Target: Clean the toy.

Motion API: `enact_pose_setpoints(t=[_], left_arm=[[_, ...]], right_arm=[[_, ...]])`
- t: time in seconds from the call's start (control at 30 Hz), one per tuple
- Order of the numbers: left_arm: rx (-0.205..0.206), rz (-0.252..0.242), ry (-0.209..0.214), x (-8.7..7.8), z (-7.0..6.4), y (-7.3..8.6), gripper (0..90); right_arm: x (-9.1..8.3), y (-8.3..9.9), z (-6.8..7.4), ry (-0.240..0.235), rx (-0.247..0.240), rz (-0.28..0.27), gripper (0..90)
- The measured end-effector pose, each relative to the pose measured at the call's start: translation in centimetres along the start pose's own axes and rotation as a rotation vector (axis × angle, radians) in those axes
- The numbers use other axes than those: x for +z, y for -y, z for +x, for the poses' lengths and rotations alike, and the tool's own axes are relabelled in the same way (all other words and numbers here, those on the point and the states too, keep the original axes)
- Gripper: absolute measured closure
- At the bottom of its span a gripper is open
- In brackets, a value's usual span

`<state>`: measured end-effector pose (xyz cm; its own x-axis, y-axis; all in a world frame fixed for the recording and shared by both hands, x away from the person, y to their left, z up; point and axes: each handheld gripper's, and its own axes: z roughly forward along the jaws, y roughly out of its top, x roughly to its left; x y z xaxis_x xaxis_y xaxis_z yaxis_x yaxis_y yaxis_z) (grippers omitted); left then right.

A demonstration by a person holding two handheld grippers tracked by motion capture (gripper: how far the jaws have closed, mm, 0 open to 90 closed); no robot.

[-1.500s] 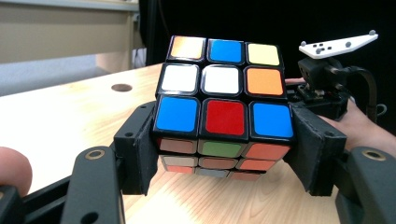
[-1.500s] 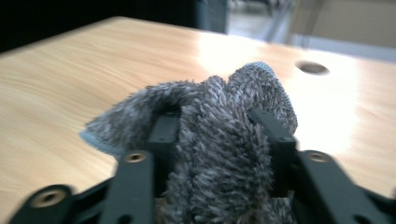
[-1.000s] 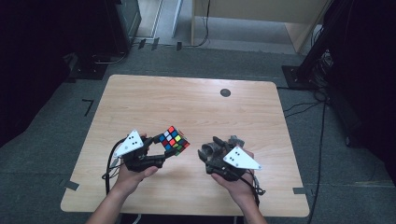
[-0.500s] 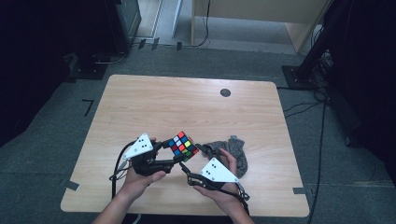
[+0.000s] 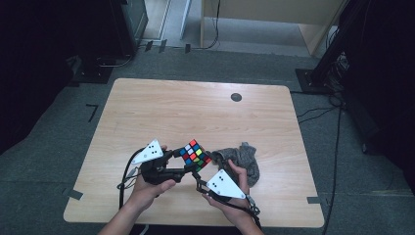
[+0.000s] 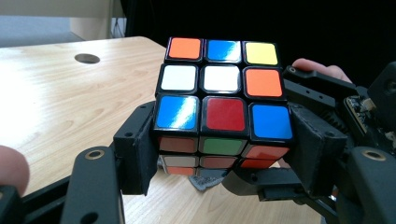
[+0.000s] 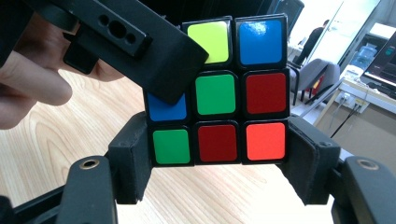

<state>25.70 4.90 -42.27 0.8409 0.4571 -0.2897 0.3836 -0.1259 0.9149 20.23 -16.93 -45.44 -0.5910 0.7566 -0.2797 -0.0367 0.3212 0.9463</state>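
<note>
While both grippers had hold of the cube [image 5: 195, 155], it hung clear of the bench [image 5: 147, 112], near the front edge and between the person's hands. The left gripper [image 6: 223, 140] had its jaws closed against the cube's lower layer, one pad on each side, as the left gripper view showed. The right gripper [image 7: 217, 147] gripped a layer the same way from the other side, its jaws pressed to both flanks in the right gripper view, with a jaw of the left gripper lying across one corner of that face. So the pickup looked done and the double grasp was made. The colours were thoroughly mixed on every face I could see, so I judged that the turning of layers had hardly got anywhere, or was only at its start. A grey cloth [image 5: 242, 157] lay crumpled on the bench just beside the right hand [image 5: 234, 188], not touching the cube.
</note>
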Motion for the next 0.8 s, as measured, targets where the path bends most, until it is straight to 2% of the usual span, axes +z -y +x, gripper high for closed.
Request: enact_pose_setpoints(t=[0.13,0.27,0.33,0.43,0.53,0.7,0.8], left_arm=[[0.020,-0.001,0.013,-0.1,0.2,-0.1,32.8],[0.002,-0.032,0.035,-0.8,0.7,-0.4,33.8],[0.013,-0.043,0.019,-1.1,0.9,-0.5,32.9],[-0.008,-0.063,0.011,-1.7,1.3,-0.8,30.6],[-0.002,-0.076,-0.002,-2.3,1.7,-1.0,28.5],[0.036,-0.070,-0.029,-2.6,2.1,-0.8,21.4],[0.091,-0.039,-0.062,-2.3,2.1,-0.4,19.8]], right_arm=[[0.0,0.0,-0.1,-0.009,0.012,0.017,34.1],[0.0,0.2,-0.6,-0.001,0.030,0.032,34.1],[-0.1,0.2,-0.9,0.000,0.038,0.034,34.2],[-0.1,0.4,-1.4,0.018,0.053,0.066,34.6],[-0.1,0.9,-2.2,0.035,0.081,0.089,34.6],[-0.5,0.9,-3.4,0.059,0.127,0.086,34.7],[-0.8,0.7,-3.9,0.067,0.149,0.079,34.7]])
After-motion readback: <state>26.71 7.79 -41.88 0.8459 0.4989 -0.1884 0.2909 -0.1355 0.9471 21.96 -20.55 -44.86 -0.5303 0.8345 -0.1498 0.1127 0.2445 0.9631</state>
